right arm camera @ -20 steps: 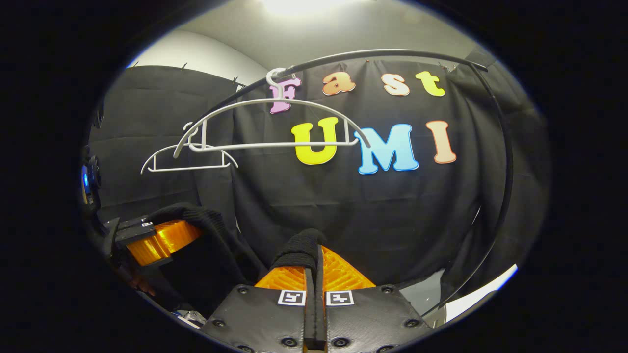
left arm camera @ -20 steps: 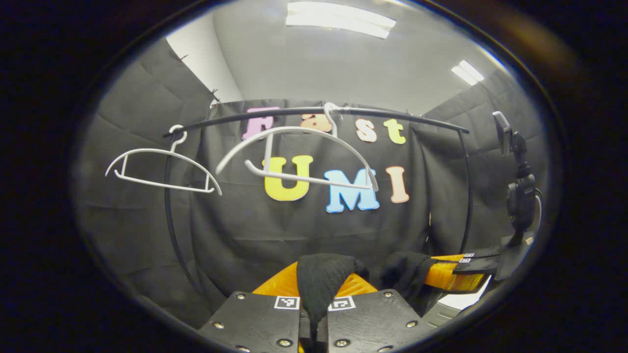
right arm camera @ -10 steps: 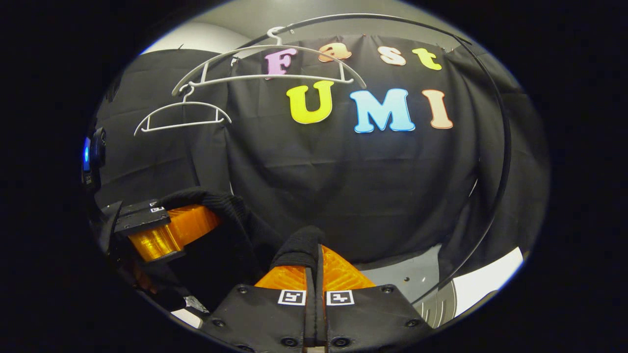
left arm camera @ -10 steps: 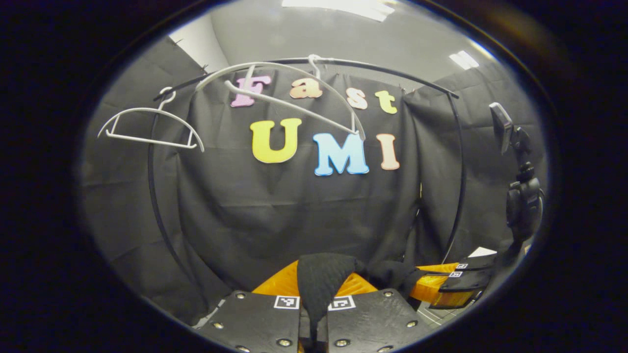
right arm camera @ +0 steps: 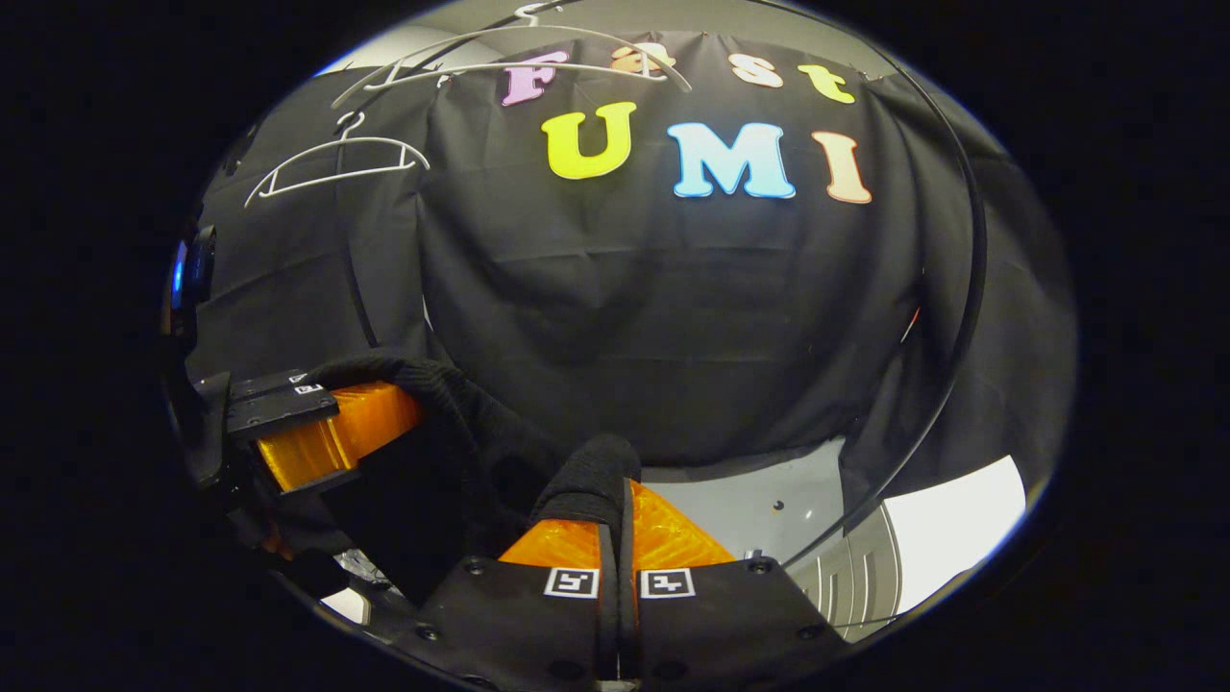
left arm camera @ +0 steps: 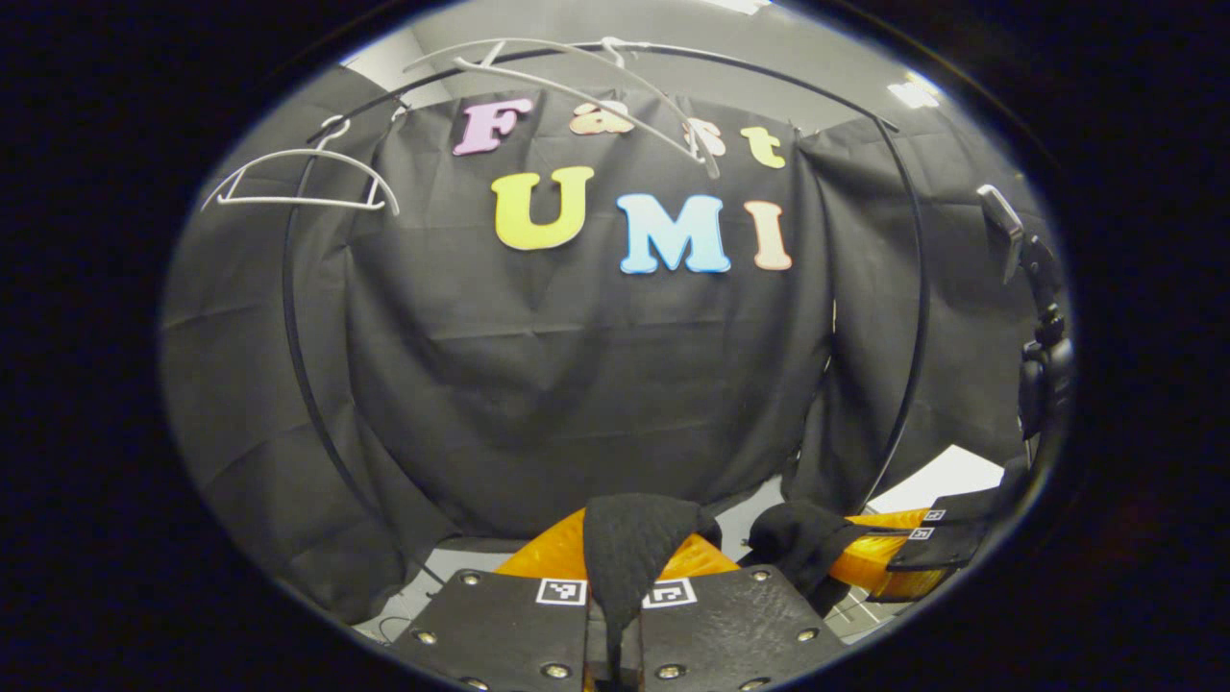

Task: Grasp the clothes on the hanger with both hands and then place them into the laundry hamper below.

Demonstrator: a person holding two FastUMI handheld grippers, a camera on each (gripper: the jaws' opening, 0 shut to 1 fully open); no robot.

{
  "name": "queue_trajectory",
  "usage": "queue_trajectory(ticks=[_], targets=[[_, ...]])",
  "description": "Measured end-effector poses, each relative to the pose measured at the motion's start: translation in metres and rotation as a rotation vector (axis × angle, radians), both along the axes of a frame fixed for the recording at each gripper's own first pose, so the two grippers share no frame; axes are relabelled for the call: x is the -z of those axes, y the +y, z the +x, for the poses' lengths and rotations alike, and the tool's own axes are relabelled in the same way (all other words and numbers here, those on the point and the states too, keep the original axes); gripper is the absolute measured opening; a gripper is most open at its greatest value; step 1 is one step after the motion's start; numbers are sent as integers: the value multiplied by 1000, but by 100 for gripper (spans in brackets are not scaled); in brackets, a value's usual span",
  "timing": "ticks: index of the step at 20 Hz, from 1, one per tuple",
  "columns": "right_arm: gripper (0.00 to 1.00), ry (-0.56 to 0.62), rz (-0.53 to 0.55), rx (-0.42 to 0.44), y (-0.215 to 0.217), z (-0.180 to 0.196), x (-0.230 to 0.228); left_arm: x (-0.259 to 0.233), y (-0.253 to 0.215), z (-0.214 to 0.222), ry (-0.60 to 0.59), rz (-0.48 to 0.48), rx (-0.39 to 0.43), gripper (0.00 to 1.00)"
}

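With both fingers pressed together on a fold of black knit fabric, the left gripper [left arm camera: 615, 586] pinches the black garment [left arm camera: 634, 548] at 6 o'clock in the left gripper view. The fabric bunches up over the fingertips and passes down between them. In the same view, the right gripper [left arm camera: 894, 562] appears at 4 o'clock, with another bunch of the garment draped over its tip.

In the right gripper view, the right gripper [right arm camera: 615, 538] is likewise clamped on the black garment [right arm camera: 586, 476] at 6 o'clock, its fingers closed with a thin fold of cloth between them. From there the garment runs toward 8 o'clock, where it hangs over the left gripper [right arm camera: 375, 423]. The cloth spans the gap between the two grippers, sagging in a dark mass below them.

Two white hangers are bare. One hanger [left arm camera: 298, 178] hangs at 10 o'clock in the left gripper view; the second hanger [left arm camera: 586, 82] sits tilted at 12 o'clock. Both hook on the black rack rail [left arm camera: 730, 72], which arcs across the top and descends at both sides. A phone on a mount [left arm camera: 1033, 288] stands at 3 o'clock
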State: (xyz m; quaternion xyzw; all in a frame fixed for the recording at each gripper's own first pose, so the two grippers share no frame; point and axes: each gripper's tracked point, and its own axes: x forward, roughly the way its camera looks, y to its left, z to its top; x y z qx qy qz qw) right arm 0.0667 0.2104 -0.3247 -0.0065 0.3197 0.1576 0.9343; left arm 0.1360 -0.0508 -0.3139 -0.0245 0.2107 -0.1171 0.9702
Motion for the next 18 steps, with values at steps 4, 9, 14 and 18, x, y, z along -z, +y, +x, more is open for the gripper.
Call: queue_trajectory(ticks=[4, 9, 14, 18], targets=[[2, 64, -41, 14, -11, -9, 36, 43, -3, -15, 87, 35, 12, 7], [2, 135, -79, 16, -22, -28, 68, 87, 7, -32, 208, 75, -4, 7], [2, 189, -104, -3, -23, -41, 81, 128, 12, -52, 345, 133, -1, 7], [5, 218, -129, -28, -24, -45, 85, 137, 17, -58, 392, 136, -13, 10]])
